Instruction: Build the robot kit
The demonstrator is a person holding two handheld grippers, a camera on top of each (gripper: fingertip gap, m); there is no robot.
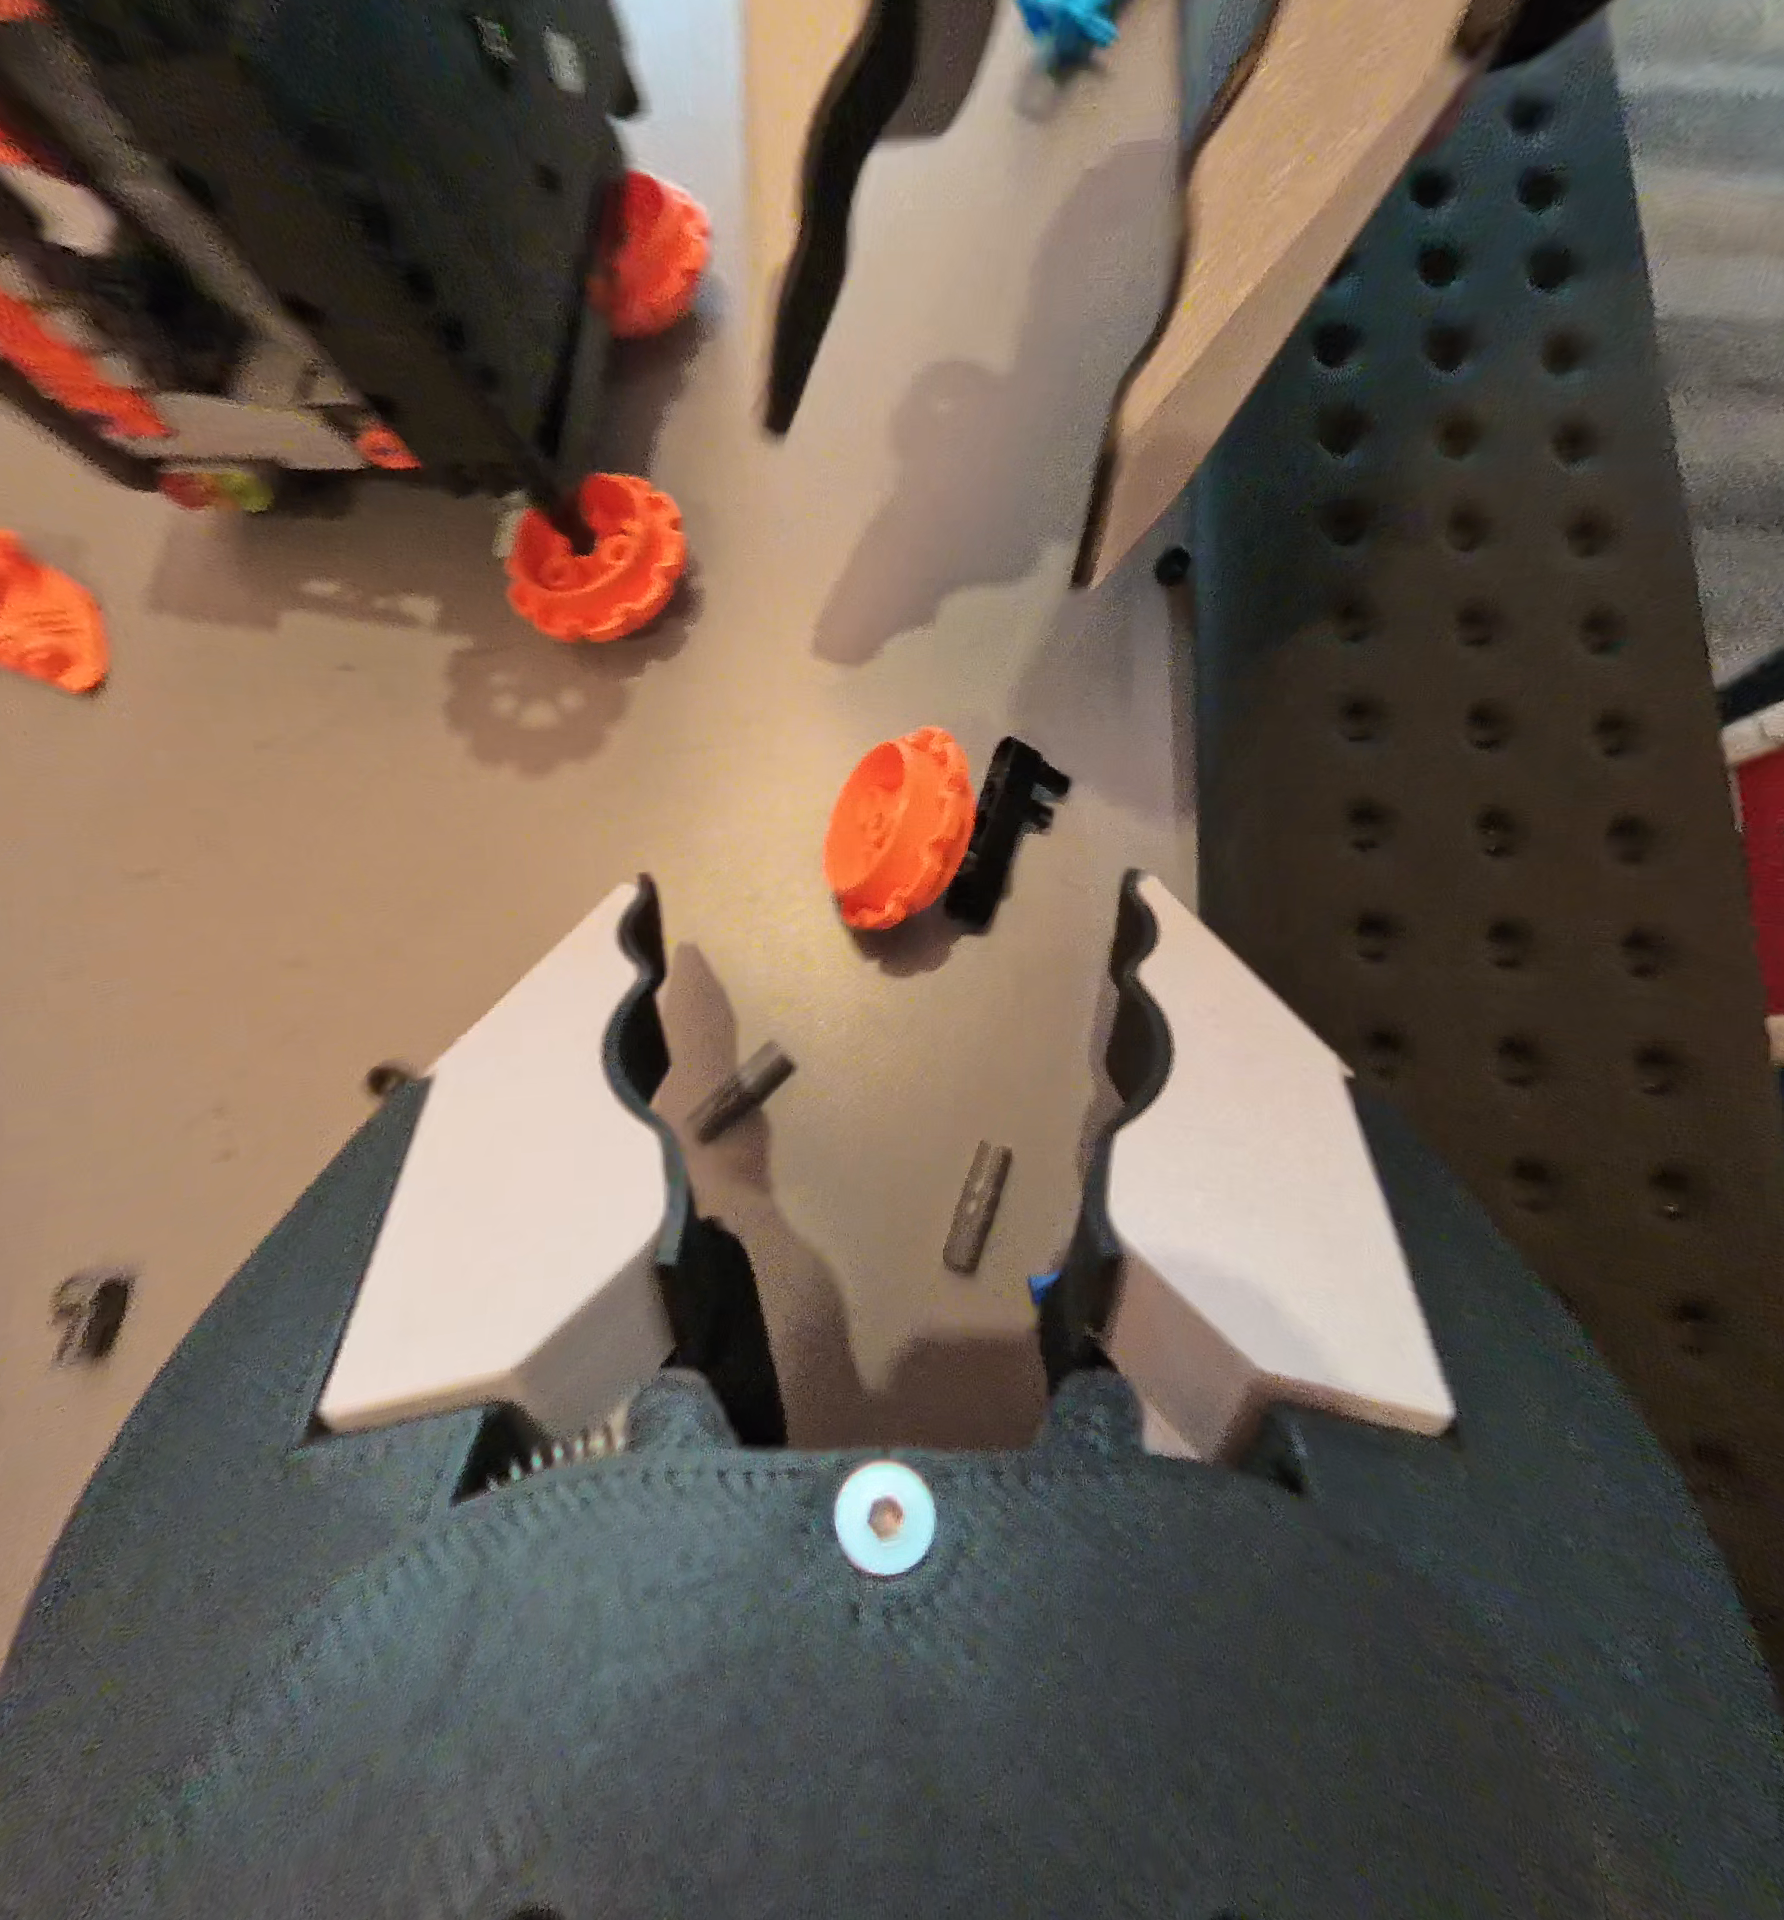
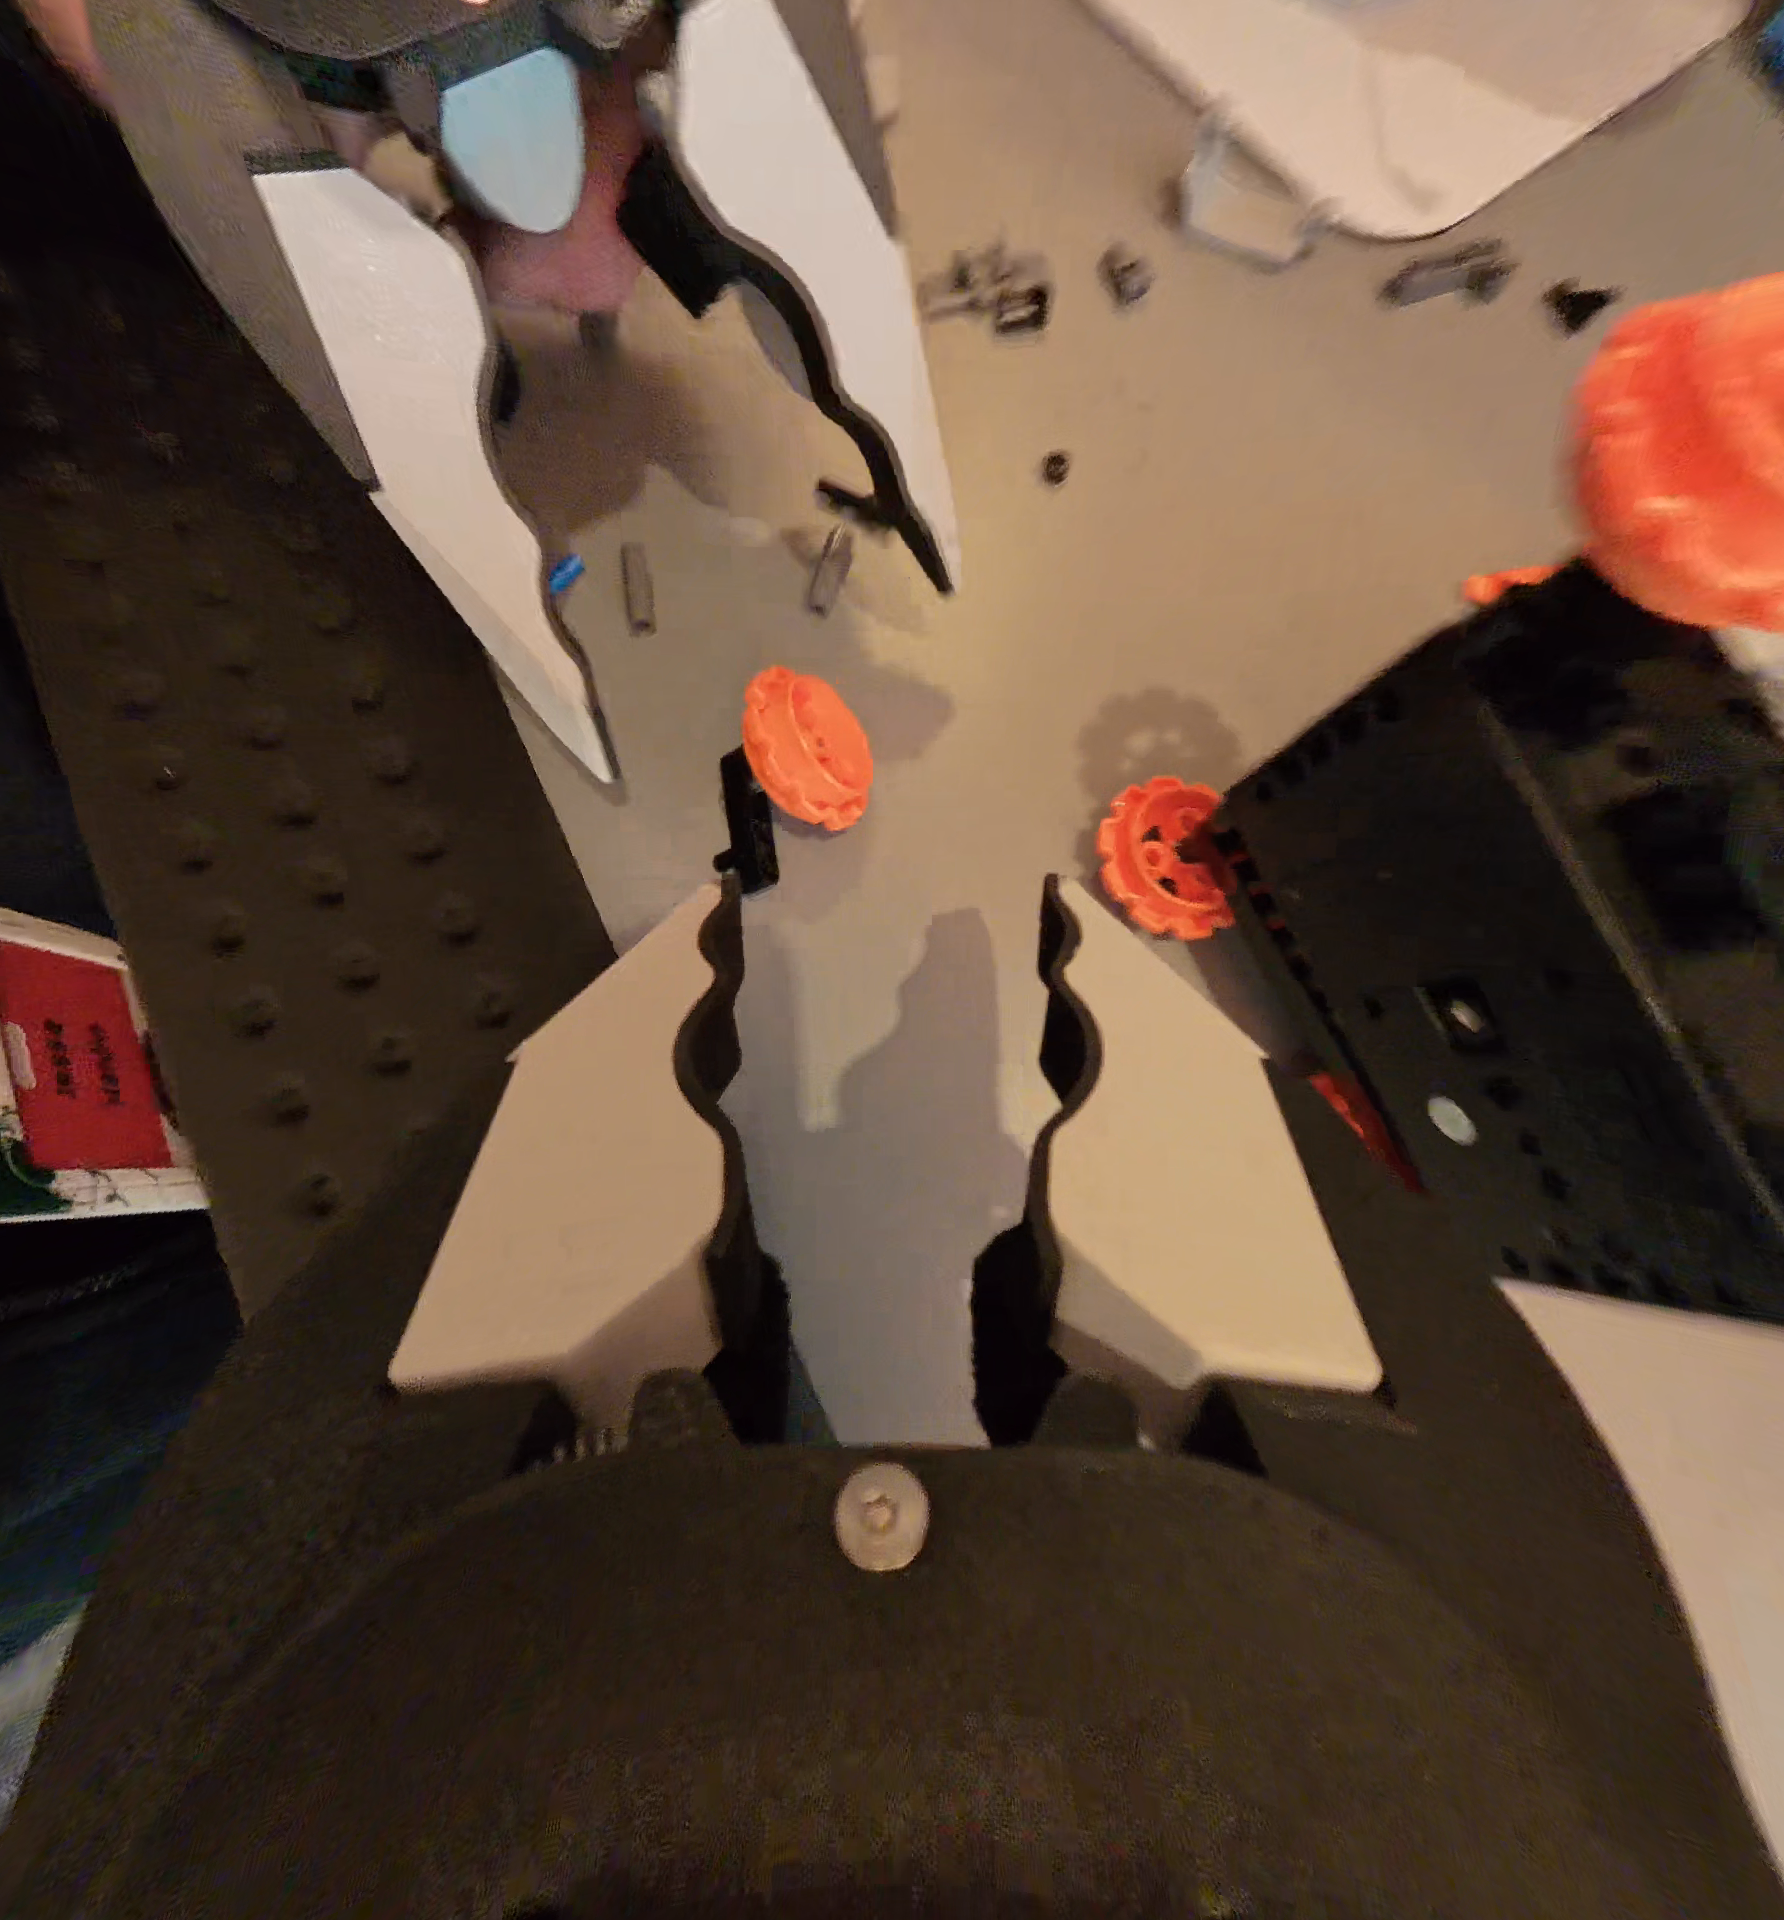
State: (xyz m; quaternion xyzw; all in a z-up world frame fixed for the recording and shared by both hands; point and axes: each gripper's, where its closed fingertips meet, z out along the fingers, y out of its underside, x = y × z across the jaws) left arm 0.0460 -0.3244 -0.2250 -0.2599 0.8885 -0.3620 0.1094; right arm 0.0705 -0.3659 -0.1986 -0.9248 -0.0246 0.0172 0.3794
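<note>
**Both tongs empty above scattered building parts**

Left tongs (image 1: 888, 883) stand apart, holding nothing, above two small grey pins (image 1: 976, 1205) on the beige counter (image 1: 244, 935). Just ahead lies a loose orange toothed plastic wheel (image 1: 898, 826), touching a black pegged connector (image 1: 1002, 842). Right tongs (image 2: 888, 894) are likewise apart and empty. The black perforated brick vehicle (image 2: 1553, 956) sits just right of them, its orange wheel (image 2: 1163, 857) nearest.

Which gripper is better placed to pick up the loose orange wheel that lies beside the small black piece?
Probably the left gripper: its open fingers already point at the loose orange wheel, just past their tips. The right gripper is open too, but the wheel sits left of its line.
</note>
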